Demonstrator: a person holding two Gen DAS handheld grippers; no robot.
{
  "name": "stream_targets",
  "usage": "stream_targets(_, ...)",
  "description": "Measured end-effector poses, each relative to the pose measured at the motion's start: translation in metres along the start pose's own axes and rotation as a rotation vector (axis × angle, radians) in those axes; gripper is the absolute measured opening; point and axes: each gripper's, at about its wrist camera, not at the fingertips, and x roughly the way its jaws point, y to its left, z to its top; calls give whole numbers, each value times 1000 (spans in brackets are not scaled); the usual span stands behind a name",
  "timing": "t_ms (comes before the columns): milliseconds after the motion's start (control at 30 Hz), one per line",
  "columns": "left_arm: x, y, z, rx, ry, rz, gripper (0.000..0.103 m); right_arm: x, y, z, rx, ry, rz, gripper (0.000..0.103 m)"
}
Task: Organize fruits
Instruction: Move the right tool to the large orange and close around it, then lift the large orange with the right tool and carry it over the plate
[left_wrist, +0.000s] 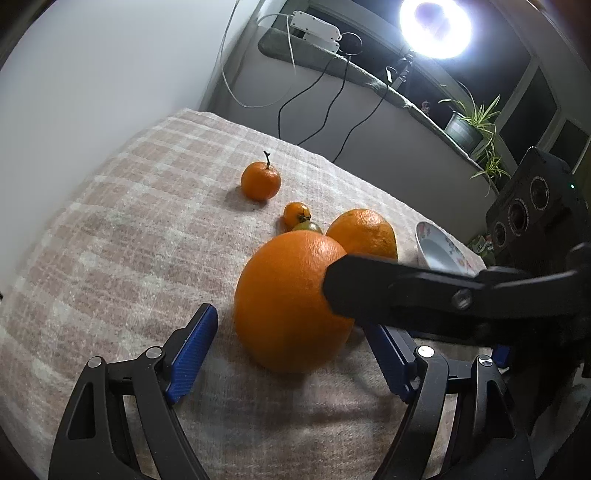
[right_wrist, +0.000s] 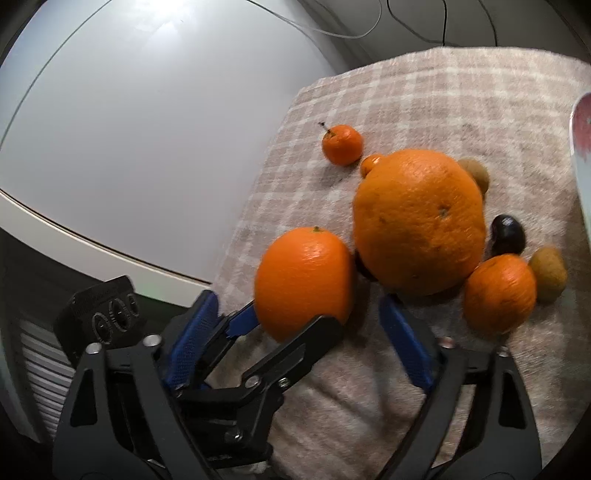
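Observation:
A large orange (left_wrist: 288, 302) lies on the plaid cloth between the open blue-padded fingers of my left gripper (left_wrist: 291, 354); it is the nearer orange in the right wrist view (right_wrist: 303, 280). My right gripper (right_wrist: 299, 325) is open too, and one of its black fingers (left_wrist: 388, 295) touches this orange's right side. Behind it lie a bigger orange (left_wrist: 364, 232) (right_wrist: 419, 221), a stemmed mandarin (left_wrist: 260, 181) (right_wrist: 341, 144), a small orange fruit (left_wrist: 296, 214), a second mandarin (right_wrist: 498, 293), two kiwis (right_wrist: 476, 173) (right_wrist: 548, 273) and a dark plum (right_wrist: 508, 234).
A flowered bowl (left_wrist: 439, 251) stands on the cloth's right side, its rim showing in the right wrist view (right_wrist: 581, 155). The plaid cloth (left_wrist: 129, 240) ends at a white wall on the left. A bright lamp (left_wrist: 436, 27), cables and a potted plant (left_wrist: 469, 125) stand behind.

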Motion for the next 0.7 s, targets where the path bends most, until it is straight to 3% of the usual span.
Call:
stream_targets(100, 3, -1, 2, 2, 3, -3, 79, 3, 0, 1, 7, -6, -20, 84)
stream_targets(300, 8, 2, 3, -12, 21, -16, 70, 17, -1, 1, 22, 5, -36, 70)
stream_targets(333, 8, 1, 3, -7, 19, -20, 67, 20, -1, 1, 21, 2, -39, 70)
stream_targets(700, -1, -4, 0, 7, -7, -6, 67, 14, 5, -5, -4, -1, -35, 69)
